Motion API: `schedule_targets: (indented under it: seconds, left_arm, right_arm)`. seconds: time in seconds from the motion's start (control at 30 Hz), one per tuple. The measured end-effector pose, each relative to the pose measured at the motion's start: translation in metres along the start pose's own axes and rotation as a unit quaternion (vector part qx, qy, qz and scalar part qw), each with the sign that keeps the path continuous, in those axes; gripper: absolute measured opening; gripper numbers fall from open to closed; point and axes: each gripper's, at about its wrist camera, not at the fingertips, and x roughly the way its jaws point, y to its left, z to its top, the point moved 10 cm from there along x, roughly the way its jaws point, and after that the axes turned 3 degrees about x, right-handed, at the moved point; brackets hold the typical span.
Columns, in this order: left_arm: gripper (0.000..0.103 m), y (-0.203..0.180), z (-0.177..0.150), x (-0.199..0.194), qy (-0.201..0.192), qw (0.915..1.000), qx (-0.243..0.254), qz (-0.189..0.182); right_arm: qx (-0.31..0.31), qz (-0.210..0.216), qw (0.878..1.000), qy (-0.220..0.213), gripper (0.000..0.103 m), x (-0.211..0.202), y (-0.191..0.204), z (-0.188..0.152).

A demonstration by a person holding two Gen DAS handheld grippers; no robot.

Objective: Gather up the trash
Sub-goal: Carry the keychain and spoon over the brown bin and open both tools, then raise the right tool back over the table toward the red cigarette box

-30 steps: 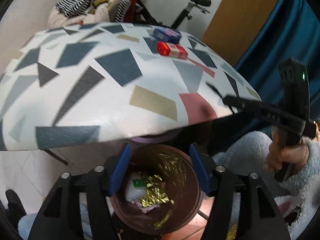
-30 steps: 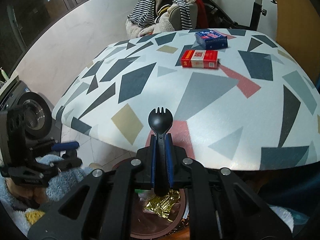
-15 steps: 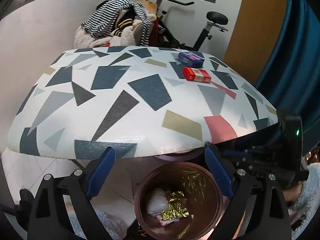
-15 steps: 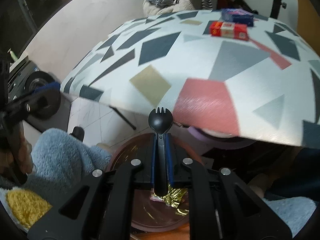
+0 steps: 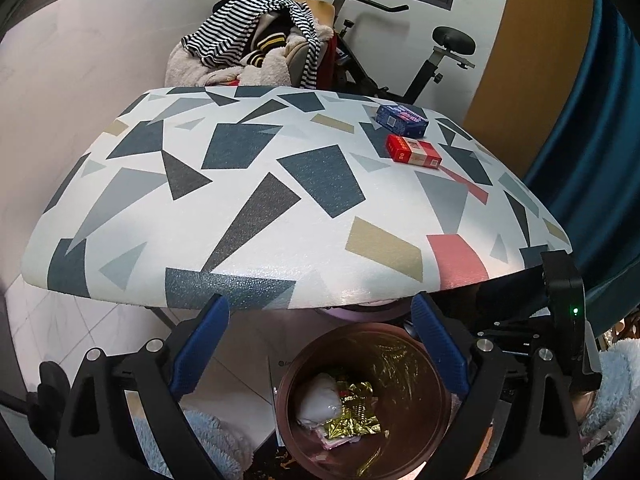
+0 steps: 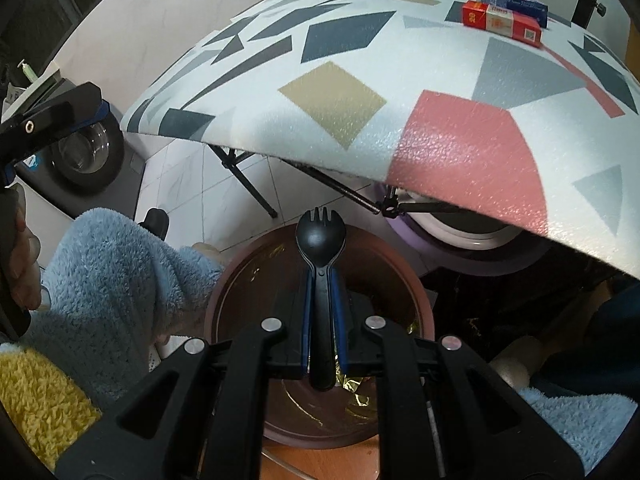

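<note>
A brown round bin (image 5: 420, 344) stands on the floor under the near edge of the patterned table (image 5: 280, 184). White crumpled trash (image 5: 320, 402) and a gold foil wrapper (image 5: 352, 420) lie inside it. My left gripper (image 5: 320, 320) hangs open above the bin's rim, nothing between its blue pads. My right gripper (image 6: 321, 280) is shut on a black plastic spork (image 6: 318, 240), held directly over the bin (image 6: 224, 300), prongs pointing away from me. The right gripper's body shows at the right of the left wrist view (image 5: 560, 320).
A red box (image 5: 414, 152) and a blue box (image 5: 402, 120) lie at the table's far right. Behind the table are a clothes-piled chair (image 5: 256, 56) and an exercise bike (image 5: 440, 60). A washing machine (image 6: 80, 152) stands to the left. Fluffy blue sleeves (image 6: 112, 272) flank the bin.
The left gripper opened wider and tilted up, bringing more of the table into view. The right gripper dropped with the spork from above the table edge to over the bin.
</note>
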Motion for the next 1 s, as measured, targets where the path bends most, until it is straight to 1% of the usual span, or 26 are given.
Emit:
schedule_targets:
  seconds: [0.17,0.23,0.27,0.3,0.33,0.37,0.4,0.43,0.47,0.5,0.67,0.73,0.9,1.0]
  left_arm:
    - [0.090,0.001,-0.001,0.002,0.003,1.0000,-0.003,0.000]
    - [0.090,0.001,-0.002,0.003,0.004,1.0000,-0.003,0.000]
    - [0.090,0.001,-0.002,0.003,0.004,1.0000,-0.003,0.000]
    - [0.090,0.001,-0.003,0.003,0.005,1.0000,-0.003,0.000]
    - [0.090,0.001,-0.003,0.004,0.005,1.0000,-0.004,0.000]
    - [0.090,0.001,-0.004,0.003,0.006,1.0000,-0.004,0.000]
    - [0.090,0.001,-0.004,0.004,0.006,1.0000,-0.005,0.000]
    - [0.090,0.001,-0.004,0.004,0.007,1.0000,-0.005,0.001]
    - [0.090,0.001,-0.004,0.005,0.008,1.0000,-0.006,0.001]
    - [0.090,0.001,-0.005,0.006,0.008,0.9999,-0.006,0.000]
    - [0.090,0.002,-0.006,0.007,0.011,0.9999,-0.008,0.000]
    - [0.090,0.002,-0.006,0.007,0.011,0.9999,-0.008,0.000]
    - [0.090,0.002,-0.007,0.011,0.014,0.9998,-0.010,-0.003]
    - [0.090,0.002,-0.005,0.013,0.015,0.9998,-0.010,-0.006]
  right_arm:
    - [-0.004,-0.001,1.000,0.010,0.014,0.005,0.001,-0.001]
    - [-0.005,-0.007,1.000,0.015,0.017,0.006,0.000,-0.002]
    - [-0.004,-0.008,1.000,0.017,0.023,0.007,-0.001,-0.002]
    - [-0.005,-0.009,1.000,0.017,0.036,0.006,0.000,-0.002]
    - [-0.005,-0.011,1.000,0.016,0.045,0.006,0.000,-0.002]
    - [-0.005,-0.014,1.000,0.015,0.066,0.006,0.000,-0.002]
    - [-0.005,-0.014,1.000,0.010,0.082,0.005,0.000,-0.001]
    - [-0.004,-0.013,1.000,0.006,0.087,0.004,0.000,0.000]
    - [-0.004,-0.014,1.000,0.005,0.095,0.004,0.000,0.000]
    - [-0.001,-0.016,1.000,0.005,0.097,0.005,-0.001,0.000]
    - [0.019,-0.016,1.000,0.014,0.097,0.008,-0.008,0.000]
    - [0.023,-0.016,1.000,0.011,0.097,0.006,-0.009,0.001]
    - [0.027,-0.017,0.999,-0.013,0.097,-0.005,-0.013,0.007]
    - [0.039,-0.020,0.999,-0.028,0.097,-0.015,-0.020,0.014]
